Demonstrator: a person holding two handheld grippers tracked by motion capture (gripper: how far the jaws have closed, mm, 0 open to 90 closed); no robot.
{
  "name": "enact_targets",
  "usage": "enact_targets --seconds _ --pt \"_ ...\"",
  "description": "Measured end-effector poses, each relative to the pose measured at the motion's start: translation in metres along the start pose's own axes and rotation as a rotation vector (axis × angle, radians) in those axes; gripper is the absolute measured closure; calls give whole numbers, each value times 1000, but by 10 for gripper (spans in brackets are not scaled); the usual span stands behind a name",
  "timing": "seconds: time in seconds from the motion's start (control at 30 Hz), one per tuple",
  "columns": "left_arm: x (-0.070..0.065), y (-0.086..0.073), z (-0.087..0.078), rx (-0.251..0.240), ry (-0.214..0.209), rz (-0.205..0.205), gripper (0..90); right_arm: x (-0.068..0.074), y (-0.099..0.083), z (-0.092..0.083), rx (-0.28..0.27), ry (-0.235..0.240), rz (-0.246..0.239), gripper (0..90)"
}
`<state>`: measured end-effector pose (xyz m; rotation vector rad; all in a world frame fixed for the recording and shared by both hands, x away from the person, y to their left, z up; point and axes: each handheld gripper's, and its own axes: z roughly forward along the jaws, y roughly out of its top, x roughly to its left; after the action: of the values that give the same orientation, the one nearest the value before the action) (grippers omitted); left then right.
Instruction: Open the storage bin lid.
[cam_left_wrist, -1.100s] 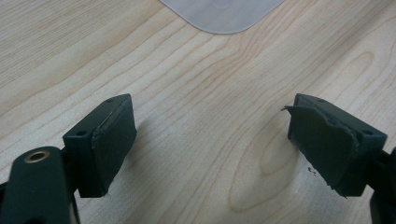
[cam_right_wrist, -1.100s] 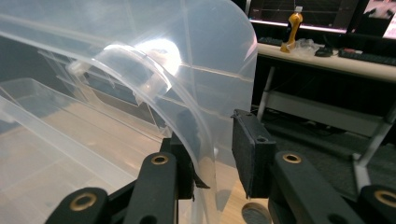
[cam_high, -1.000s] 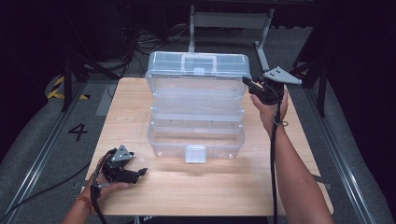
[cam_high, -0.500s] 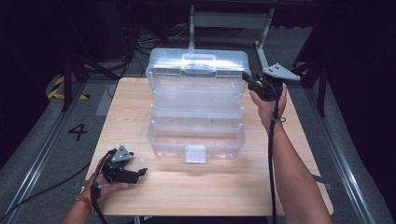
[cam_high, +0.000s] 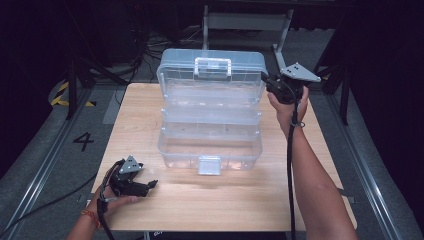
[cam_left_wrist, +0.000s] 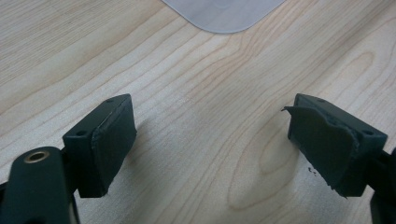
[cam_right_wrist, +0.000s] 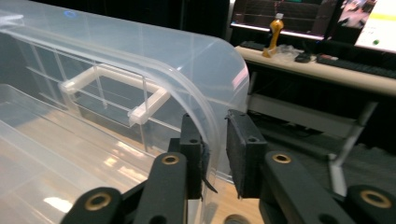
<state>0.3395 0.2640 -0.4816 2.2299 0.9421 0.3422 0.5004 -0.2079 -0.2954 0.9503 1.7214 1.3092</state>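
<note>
A clear plastic tiered toolbox (cam_high: 210, 145) stands open in the middle of the wooden table (cam_high: 225, 205), its trays stepped back. Its lid (cam_high: 210, 80) stands nearly upright at the back, with the white handle (cam_high: 212, 65) at the top. My right gripper (cam_high: 266, 82) is shut on the lid's right edge; in the right gripper view the jaws (cam_right_wrist: 215, 154) straddle the curved rim of the lid (cam_right_wrist: 140, 60). My left gripper (cam_high: 150, 186) rests open on the table at the front left, with nothing but bare wood between its jaws (cam_left_wrist: 210, 144).
The toolbox's front latch (cam_high: 209, 165) hangs toward me, and its corner (cam_left_wrist: 224, 11) shows ahead of the left gripper. Behind the table stand a metal frame (cam_high: 245, 22), cables and a desk with a bottle (cam_right_wrist: 275, 28). Grey floor with rails flanks both sides.
The right gripper has swung the lid up from lying back to nearly upright, and the handle now faces the camera. The left gripper has stayed still.
</note>
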Motion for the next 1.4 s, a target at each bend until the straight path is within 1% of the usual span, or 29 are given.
enact_targets --seconds 0.03,0.07,0.1,0.17,0.23,0.27,0.3,0.43,0.57,0.93,0.97,1.0,1.07,1.13,1.17,1.2,1.3,1.33,1.37,1.4 --pt "0 0 0 0 0 0 156 0 1 1 4 -6 -11 807" --pt "0 0 0 0 0 0 156 -1 3 1 4 -5 -8 831" --pt "0 0 0 0 0 0 156 -3 4 3 5 -1 -2 835" --pt "0 0 0 0 1 0 156 -5 5 7 19 -7 -13 842" --pt "0 0 0 0 0 2 156 -7 6 10 23 -9 -17 844" --pt "0 0 0 0 0 0 156 -8 7 14 27 -10 -21 847" --pt "0 0 0 0 0 0 157 -8 7 14 27 -10 -21 847" --pt "0 0 0 0 0 0 156 -13 8 21 39 -5 -13 849" --pt "0 0 0 -6 3 -1 156 -15 8 27 38 -3 4 849" --pt "0 0 0 -5 2 1 156 -22 10 34 56 15 13 849" --pt "0 0 0 -7 7 10 156 -22 10 35 58 15 13 849" --pt "0 0 0 -5 4 4 155 -22 10 36 61 14 10 848" --pt "0 -1 0 -4 3 8 156 -23 11 38 64 15 5 849" --pt "0 -1 -1 -3 3 9 156 -25 11 41 70 19 13 849" --pt "-1 -2 -1 -4 4 4 155 -25 11 42 72 18 14 848" --pt "-1 -2 -2 -7 5 10 155 -26 12 44 77 18 13 848" --pt "-1 -4 -4 1 1 9 155 -28 12 48 83 20 20 848" --pt "-1 -7 -6 -5 7 10 155 -28 12 49 83 19 25 848" --pt "-2 -8 -7 -6 9 0 155 -29 12 51 85 20 26 847" --pt "-2 -9 -8 -3 10 3 155 -29 12 52 88 18 22 847"
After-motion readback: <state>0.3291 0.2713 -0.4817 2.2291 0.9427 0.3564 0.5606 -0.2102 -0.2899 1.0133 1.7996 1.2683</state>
